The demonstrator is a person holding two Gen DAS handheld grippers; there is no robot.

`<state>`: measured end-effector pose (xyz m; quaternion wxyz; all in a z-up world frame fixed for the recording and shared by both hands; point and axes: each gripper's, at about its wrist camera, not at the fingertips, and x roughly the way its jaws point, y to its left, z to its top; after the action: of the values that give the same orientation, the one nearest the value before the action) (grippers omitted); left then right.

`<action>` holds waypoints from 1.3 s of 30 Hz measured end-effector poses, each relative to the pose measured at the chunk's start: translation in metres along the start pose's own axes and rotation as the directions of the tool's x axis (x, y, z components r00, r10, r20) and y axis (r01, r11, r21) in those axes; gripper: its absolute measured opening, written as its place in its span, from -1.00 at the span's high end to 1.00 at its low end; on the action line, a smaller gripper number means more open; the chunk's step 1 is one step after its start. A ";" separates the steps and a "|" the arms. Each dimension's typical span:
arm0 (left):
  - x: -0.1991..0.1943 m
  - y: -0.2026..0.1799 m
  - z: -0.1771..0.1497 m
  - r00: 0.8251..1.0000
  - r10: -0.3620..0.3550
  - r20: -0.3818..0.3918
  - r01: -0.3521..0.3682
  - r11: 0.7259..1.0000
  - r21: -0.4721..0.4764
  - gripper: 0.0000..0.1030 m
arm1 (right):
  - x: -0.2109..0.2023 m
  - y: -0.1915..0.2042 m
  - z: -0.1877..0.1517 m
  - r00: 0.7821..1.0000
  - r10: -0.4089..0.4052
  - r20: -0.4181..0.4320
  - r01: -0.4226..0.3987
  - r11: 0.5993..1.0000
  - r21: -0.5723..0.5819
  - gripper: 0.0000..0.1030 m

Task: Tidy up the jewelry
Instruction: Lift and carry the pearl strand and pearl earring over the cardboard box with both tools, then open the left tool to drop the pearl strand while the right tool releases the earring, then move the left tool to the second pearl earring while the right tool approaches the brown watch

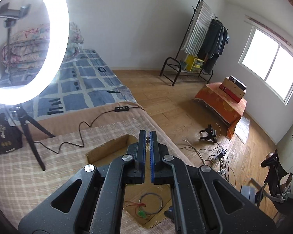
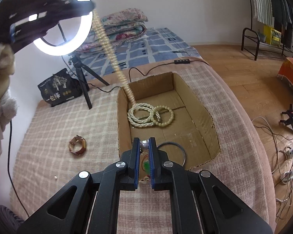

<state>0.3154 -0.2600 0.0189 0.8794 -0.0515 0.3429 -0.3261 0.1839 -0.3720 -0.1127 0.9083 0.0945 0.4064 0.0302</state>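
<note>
A shallow, open brown cardboard box point(image 2: 193, 105) is seen resting on a beige-and-pink checked blanket point(image 2: 54, 128) spread over a bed. Inside the box, a coiled white pearl necklace point(image 2: 139, 115) lies touching a cream beaded bracelet point(image 2: 163, 115), and a thin grey metal hoop point(image 2: 180, 149) lies nearer the front wall beside a small green pendant on red cord point(image 2: 146, 164).

The left gripper point(image 1: 147, 136) is held high above the box, its fingers closed on small dark beads; in the right wrist view a blurred strand of gold-coloured beads point(image 2: 111, 58) is seen running from that gripper point(image 2: 87, 4) down to the pearl coil. The right gripper point(image 2: 144, 143) is poised over the box's front edge, its fingers pressed onto a rounded silvery piece point(image 2: 144, 145) whose full shape cannot be made out.

On the blanket left of the box, a brown leather-strapped watch point(image 2: 78, 145) is found, well apart from it. A lit white ring light point(image 2: 68, 21) on a black tripod and a black printed bag point(image 2: 58, 87) are placed at the blanket's far edge. Beyond, a blue checked bedspread point(image 1: 84, 81) with folded floral quilts point(image 2: 125, 25), a wooden plank floor point(image 1: 175, 101), a black clothes rack point(image 1: 201, 44), an orange-covered low table point(image 1: 222, 101) and a bright window point(image 1: 269, 68) are visible.
</note>
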 end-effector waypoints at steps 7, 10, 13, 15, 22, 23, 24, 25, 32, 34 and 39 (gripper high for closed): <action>0.051 -0.017 -0.007 0.997 0.018 -0.072 -0.018 1.000 0.002 0.99 | 0.010 -0.003 -0.005 1.000 -0.004 -0.029 0.005 1.000 0.008 0.87; 0.064 -0.023 -0.012 0.995 0.019 -0.099 -0.018 1.000 0.009 0.99 | 0.012 -0.004 -0.006 0.999 -0.010 -0.034 0.010 1.000 0.010 0.85; 0.069 -0.029 -0.017 0.994 0.013 -0.113 -0.011 1.000 0.020 0.99 | 0.013 -0.003 -0.006 0.999 -0.012 -0.034 0.012 1.000 0.007 0.85; 0.071 -0.031 -0.018 0.993 0.005 -0.114 -0.003 1.000 0.019 0.99 | 0.013 -0.002 -0.006 0.999 -0.011 -0.038 0.011 1.000 -0.001 0.85; 0.063 -0.034 -0.017 0.996 0.029 -0.090 -0.025 0.999 0.038 -0.07 | 0.015 0.006 -0.007 0.998 -0.060 -0.033 0.059 0.998 -0.029 -0.27; 0.061 -0.034 -0.016 0.996 0.034 -0.081 -0.031 0.999 0.037 -0.07 | 0.016 0.007 -0.007 0.997 -0.066 -0.037 0.065 0.997 -0.033 -0.27; 0.060 -0.033 -0.016 0.996 0.035 -0.082 -0.032 0.999 0.038 -0.08 | 0.017 0.008 -0.007 0.997 -0.071 -0.042 0.070 0.997 -0.039 -0.28; 0.059 -0.032 -0.015 0.996 0.035 -0.086 -0.032 0.999 0.039 -0.08 | 0.018 0.009 -0.007 0.995 -0.083 -0.046 0.081 0.996 -0.045 -0.29; 0.040 -0.021 -0.015 0.996 0.059 -0.073 -0.056 0.998 0.041 -0.17 | 0.014 0.017 -0.005 0.995 -0.097 -0.028 0.096 0.994 -0.061 -0.37; 0.031 -0.017 -0.016 0.996 0.068 -0.062 -0.065 0.997 0.047 -0.17 | 0.013 0.020 -0.005 0.995 -0.102 -0.023 0.100 0.993 -0.070 -0.37; 0.000 -0.001 -0.020 0.995 0.098 -0.035 -0.095 0.994 0.056 -0.18 | 0.009 0.028 -0.005 0.993 -0.117 -0.014 0.115 0.989 -0.097 -0.37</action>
<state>0.3023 -0.2583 0.0041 0.8887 -0.0049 0.3525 -0.2933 0.1862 -0.3430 -0.1172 0.9081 0.0265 0.4180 -0.0021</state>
